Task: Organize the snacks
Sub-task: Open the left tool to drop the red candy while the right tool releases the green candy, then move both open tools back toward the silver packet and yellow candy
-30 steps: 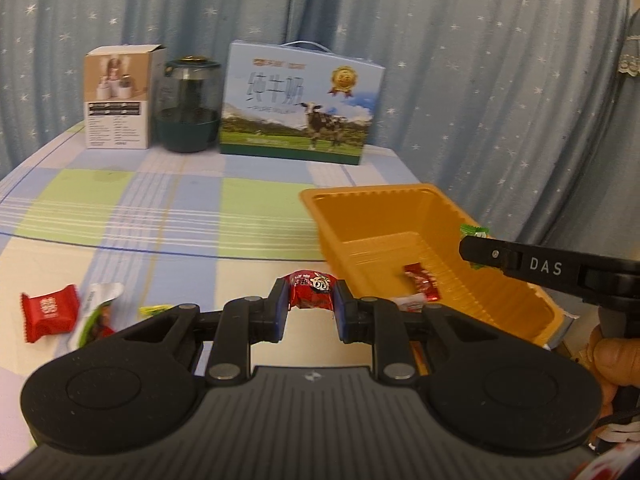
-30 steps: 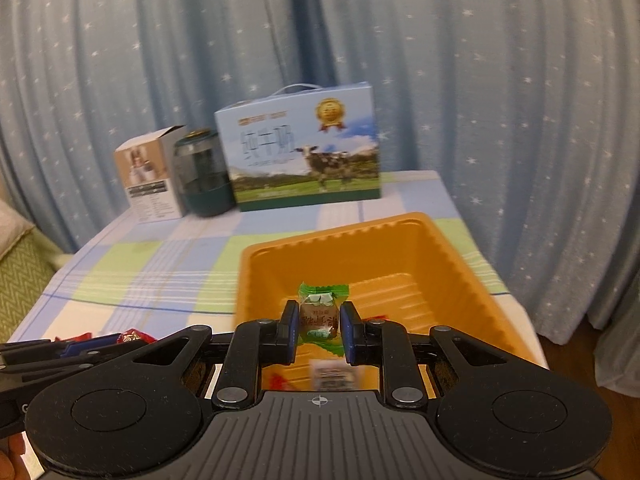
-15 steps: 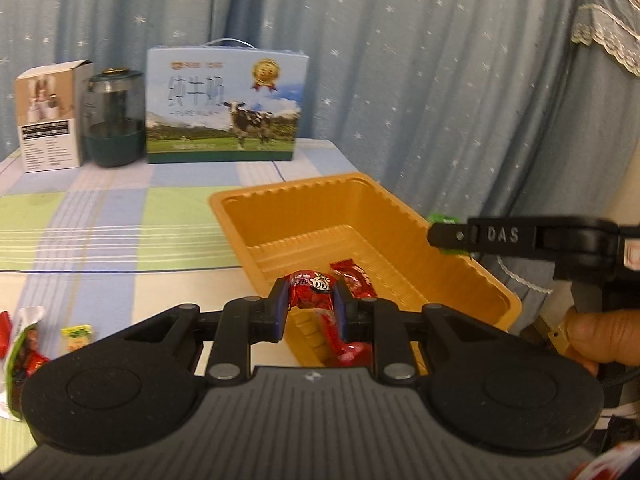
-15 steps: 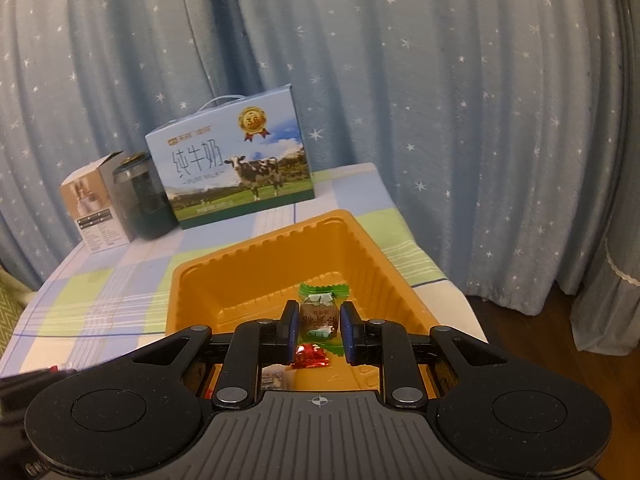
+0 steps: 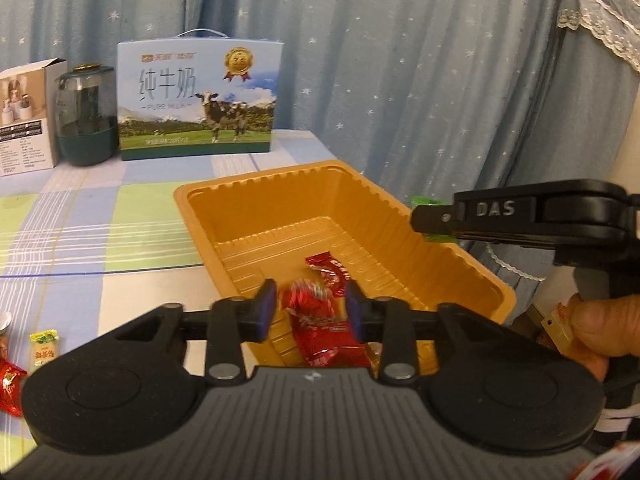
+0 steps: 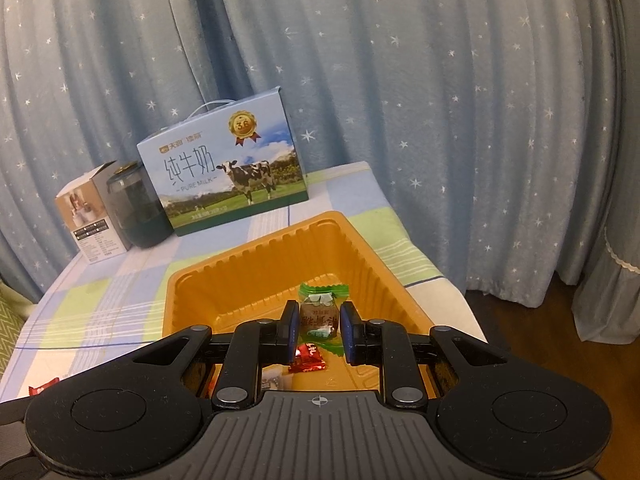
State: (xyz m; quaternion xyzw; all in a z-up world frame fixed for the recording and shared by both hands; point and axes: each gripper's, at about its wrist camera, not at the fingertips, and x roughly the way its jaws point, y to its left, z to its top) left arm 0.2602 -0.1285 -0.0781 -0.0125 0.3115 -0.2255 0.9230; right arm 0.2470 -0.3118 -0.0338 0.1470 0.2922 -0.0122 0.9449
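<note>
The orange tray [image 5: 256, 180] lies on the checked tablecloth. My left gripper [image 5: 311, 308] hangs over its near end and its jaws are opening. A blurred red candy [image 5: 308, 298] sits loose in the gap, touching neither pad. Below it lie a red packet [image 5: 330, 342] and another red candy [image 5: 332, 270]. My right gripper [image 6: 316, 324] is shut on a green-wrapped candy [image 6: 319, 318] above the tray [image 6: 256, 248]. In the left wrist view the right gripper [image 5: 434, 220] reaches in from the right at the tray's rim, green wrapper showing.
A milk carton [image 5: 196, 96], a dark green jar [image 5: 86, 116] and a white box [image 5: 24, 120] stand at the back. A yellow candy [image 5: 44, 344] and a red one [image 5: 10, 384] lie loose at the left. A hand [image 5: 600, 336] holds the right gripper. The table edge runs just right of the tray.
My left gripper swung right from the table to over the tray, then its jaws parted and let the red candy go. The right gripper shifted right, still holding the green candy.
</note>
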